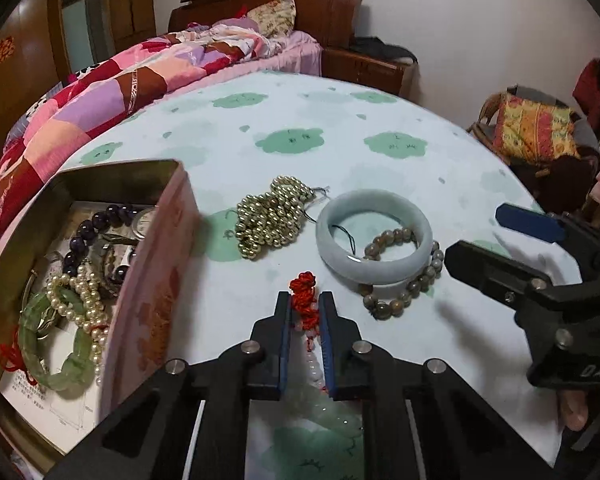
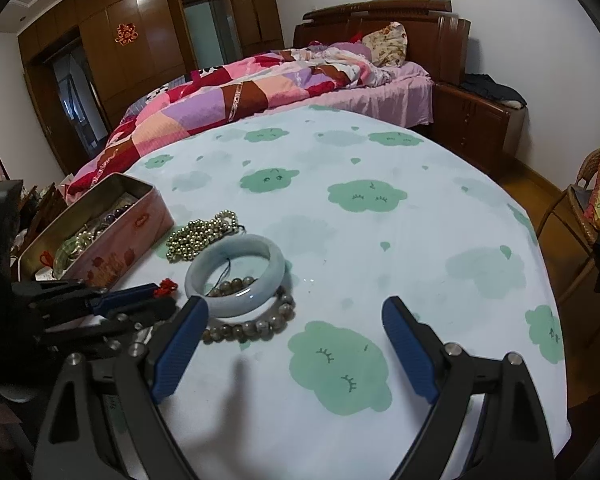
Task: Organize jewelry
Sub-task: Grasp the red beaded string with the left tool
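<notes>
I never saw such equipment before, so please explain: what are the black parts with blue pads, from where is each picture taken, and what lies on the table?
No robot: a person holds two hand tools, each with a camera looking along its claw. One picture is from the left claw, shut on a red-knotted cord. The other is from the right claw, open and empty. On the cloud-patterned tablecloth lie a pale jade bangle, a grey bead bracelet, gold beads and a tin holding jewelry.

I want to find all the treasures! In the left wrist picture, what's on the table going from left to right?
Pink tin box → gold bead pile → red knotted cord in the left tongs → pale jade bangle → right tongs.
</notes>
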Demonstrator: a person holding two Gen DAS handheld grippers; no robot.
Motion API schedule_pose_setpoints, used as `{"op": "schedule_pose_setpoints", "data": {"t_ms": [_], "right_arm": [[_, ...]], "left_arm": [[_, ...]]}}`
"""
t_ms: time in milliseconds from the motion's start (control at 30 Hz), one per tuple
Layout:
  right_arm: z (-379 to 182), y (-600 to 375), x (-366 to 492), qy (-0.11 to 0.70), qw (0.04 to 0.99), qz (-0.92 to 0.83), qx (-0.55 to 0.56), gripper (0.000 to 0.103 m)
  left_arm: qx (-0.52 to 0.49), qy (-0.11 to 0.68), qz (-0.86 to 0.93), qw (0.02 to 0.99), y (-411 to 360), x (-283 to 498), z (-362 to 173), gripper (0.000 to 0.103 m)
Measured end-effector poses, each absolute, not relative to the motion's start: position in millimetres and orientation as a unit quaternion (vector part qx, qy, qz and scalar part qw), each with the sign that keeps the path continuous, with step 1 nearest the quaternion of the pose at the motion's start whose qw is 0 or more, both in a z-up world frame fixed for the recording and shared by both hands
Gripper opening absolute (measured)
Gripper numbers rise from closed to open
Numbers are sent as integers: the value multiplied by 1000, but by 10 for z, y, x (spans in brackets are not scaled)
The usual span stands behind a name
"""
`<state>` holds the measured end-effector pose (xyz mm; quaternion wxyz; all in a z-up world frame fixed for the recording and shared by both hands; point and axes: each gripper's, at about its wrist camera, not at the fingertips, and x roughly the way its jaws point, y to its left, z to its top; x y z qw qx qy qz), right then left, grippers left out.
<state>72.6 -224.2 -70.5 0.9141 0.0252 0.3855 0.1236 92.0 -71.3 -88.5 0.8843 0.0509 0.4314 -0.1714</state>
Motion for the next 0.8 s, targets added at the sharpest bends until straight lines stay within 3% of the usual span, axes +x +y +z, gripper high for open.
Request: {"op": "schedule_pose_setpoints", "data": {"t_ms": [233, 600, 633, 700, 800], "right_arm": [[-661, -2053, 815, 389, 911, 135, -1, 95], [-839, -1619, 1118, 428, 889, 142, -81, 96], [-851, -1621, 1133, 433, 887, 142, -80, 94], [-890, -1643, 1157, 445, 880, 146, -76, 80], [-874, -1670, 1126, 442, 882, 144, -72, 78]], "left_arm": [[43, 375, -160, 912, -537, 738, -558, 12], [23, 372, -154, 915, -367, 751, -547, 12], [22, 373, -154, 915, -364, 756, -555, 12], [20, 374, -155, 914, -357, 759, -566, 12], [17, 372, -157, 915, -345, 744, -556, 12]]}}
